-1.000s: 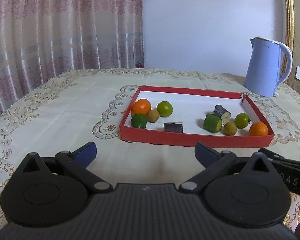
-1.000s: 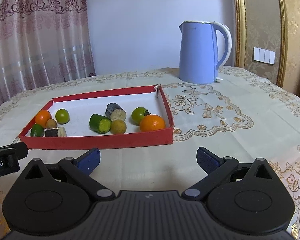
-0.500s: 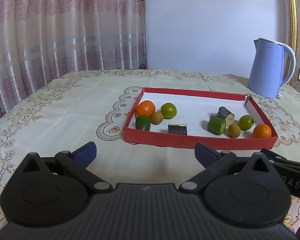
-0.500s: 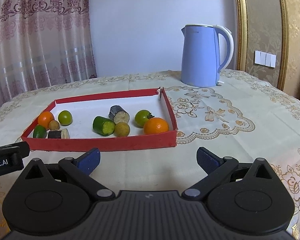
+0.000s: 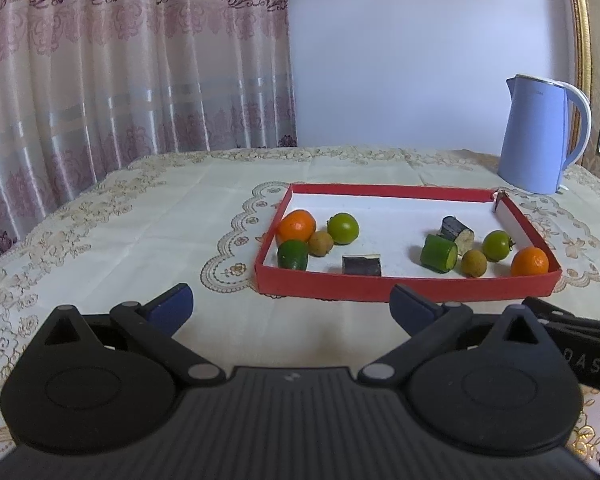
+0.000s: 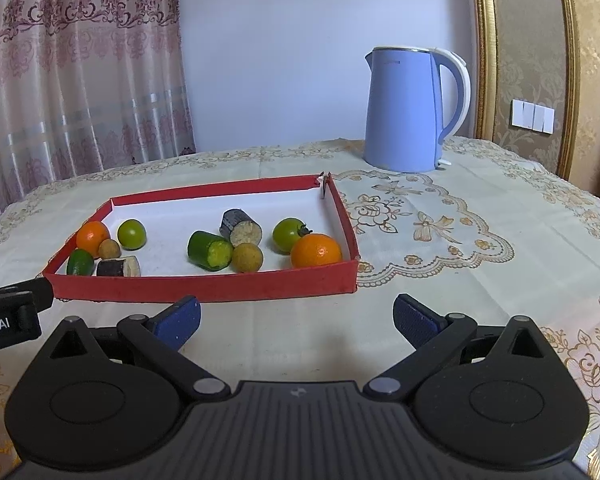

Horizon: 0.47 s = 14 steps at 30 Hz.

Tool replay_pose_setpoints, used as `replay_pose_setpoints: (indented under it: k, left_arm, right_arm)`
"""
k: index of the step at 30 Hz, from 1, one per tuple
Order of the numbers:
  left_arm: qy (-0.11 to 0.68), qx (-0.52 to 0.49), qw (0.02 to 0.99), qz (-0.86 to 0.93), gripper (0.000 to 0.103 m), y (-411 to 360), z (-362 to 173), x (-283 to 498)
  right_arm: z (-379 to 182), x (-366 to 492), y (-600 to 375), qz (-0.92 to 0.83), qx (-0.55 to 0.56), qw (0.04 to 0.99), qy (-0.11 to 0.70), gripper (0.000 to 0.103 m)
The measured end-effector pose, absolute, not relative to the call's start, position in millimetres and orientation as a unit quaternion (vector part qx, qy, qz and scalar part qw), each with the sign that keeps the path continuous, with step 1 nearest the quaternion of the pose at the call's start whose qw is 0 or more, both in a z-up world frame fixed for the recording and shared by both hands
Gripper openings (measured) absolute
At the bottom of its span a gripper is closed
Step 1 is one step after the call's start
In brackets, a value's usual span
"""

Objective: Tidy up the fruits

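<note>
I hold left gripper [image 5: 290, 304] wide, empty, near the tray [image 5: 404, 282], right gripper [image 6: 296, 314] wide, empty, fruits inside tray

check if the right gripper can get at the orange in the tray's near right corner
Probably yes. The right gripper is open and empty, short of the red tray. The orange sits just behind the low front wall, uncovered from above, though a green tomato crowds it.

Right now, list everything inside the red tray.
Inside the red tray: two oranges, two green tomatoes, two small brown fruits, two green cucumber pieces and two dark-skinned cut pieces. The near wall hides the floor strip just behind it.
</note>
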<state>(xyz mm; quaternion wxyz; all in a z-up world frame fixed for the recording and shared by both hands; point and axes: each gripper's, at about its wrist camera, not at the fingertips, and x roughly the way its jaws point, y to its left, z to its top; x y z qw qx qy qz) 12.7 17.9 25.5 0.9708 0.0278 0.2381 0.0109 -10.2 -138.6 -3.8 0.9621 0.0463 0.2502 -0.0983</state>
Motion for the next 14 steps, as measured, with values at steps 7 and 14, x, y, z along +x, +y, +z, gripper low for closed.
replay_pose_setpoints:
  k: [7,14]
  left_arm:
    - [0.225,0.041,0.973,0.023,0.103,18.1,26.1,11.9]
    - [0.207,0.040,0.977,0.027,0.103,20.2,28.6,8.0]
  right_arm:
    - [-5.4,-8.5,-137.0,-0.100,0.040,0.962,0.251,0.103]
    - [-6.1,-9.1,-136.4,-0.102,0.036,0.963,0.249,0.103]
